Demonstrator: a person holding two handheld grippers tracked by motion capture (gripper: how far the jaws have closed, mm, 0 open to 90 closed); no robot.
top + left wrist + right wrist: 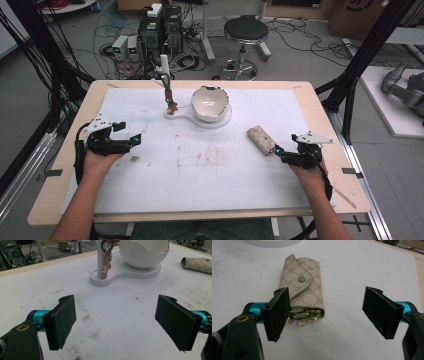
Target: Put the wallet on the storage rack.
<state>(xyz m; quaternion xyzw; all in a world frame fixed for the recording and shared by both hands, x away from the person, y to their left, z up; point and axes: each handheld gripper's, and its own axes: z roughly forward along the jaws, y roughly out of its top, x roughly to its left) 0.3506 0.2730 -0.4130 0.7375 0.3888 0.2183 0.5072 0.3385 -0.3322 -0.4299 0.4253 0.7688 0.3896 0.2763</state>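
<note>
High view, layout: your left claw (131,140) sits at the left of the frame, jaws apart and holding nothing; your right claw (276,151) is at the right, its tips just beside the near end of the key pouch (261,139), which lies flat on the worktop (210,185) right of centre.
High view, hazard: the bowl (210,103) on its white stand (176,115) stands at upper centre, with keys (171,104) hanging from the post; a wide sweep from either hand could knock them.
Left gripper view, state: the jaws stand wide over bare, stained worktop, nothing between them; the stand and hanging keys (106,265) are at top centre.
Left gripper view, risk: if you drive straight ahead, the wide jaws may clip the post and set the keys swinging.
Right gripper view, state: the claw is open and grips nothing; the key pouch (302,287) lies left of centre, its near corner behind the left jaw.
Right gripper view, risk: the pouch is off-centre, so closing now would likely shove it sideways or pinch one edge; the gold clasp (305,320) at its mouth could snag a jaw.
</note>
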